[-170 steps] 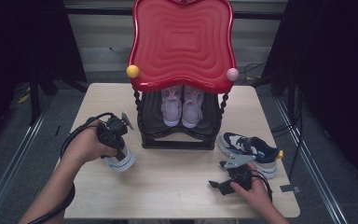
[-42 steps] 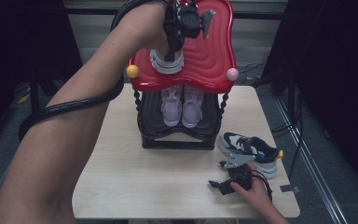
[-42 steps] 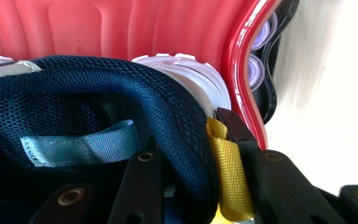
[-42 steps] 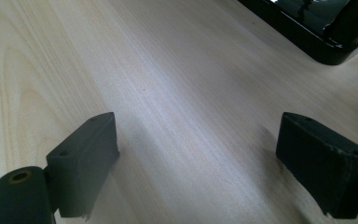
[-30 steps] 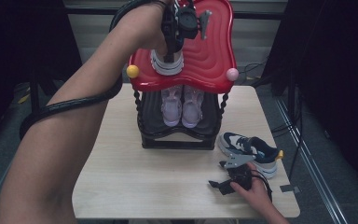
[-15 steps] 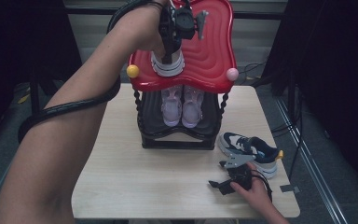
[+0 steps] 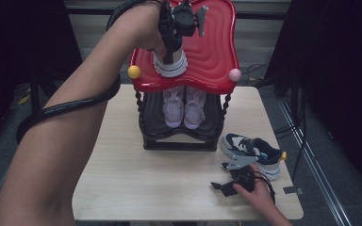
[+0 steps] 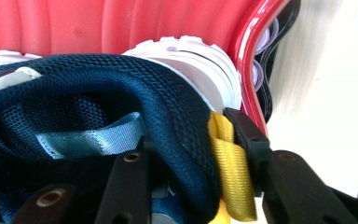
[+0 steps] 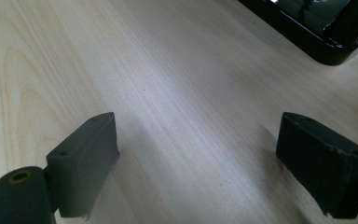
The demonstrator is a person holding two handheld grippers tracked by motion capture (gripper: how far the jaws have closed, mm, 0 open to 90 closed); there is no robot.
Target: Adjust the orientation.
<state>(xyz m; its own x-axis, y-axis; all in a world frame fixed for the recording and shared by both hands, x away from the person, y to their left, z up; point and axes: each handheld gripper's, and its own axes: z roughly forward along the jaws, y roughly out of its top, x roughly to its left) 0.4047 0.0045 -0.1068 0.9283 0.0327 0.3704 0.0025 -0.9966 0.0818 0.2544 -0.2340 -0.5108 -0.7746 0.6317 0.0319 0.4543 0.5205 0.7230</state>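
Navy mesh sneaker (image 8: 135, 98) w/ white sole, yellow heel loop sits at 12 o'clock atop red shelf (image 7: 217, 56); left gripper (image 7: 172, 44) jaws straddle its heel collar, just been easing apart. Right gripper (image 7: 233, 181) rests at 5 o'clock on table (image 7: 136, 174), jaws wide, holding nothing. Count: 2 navy sneakers, 1 pale pair underneath.
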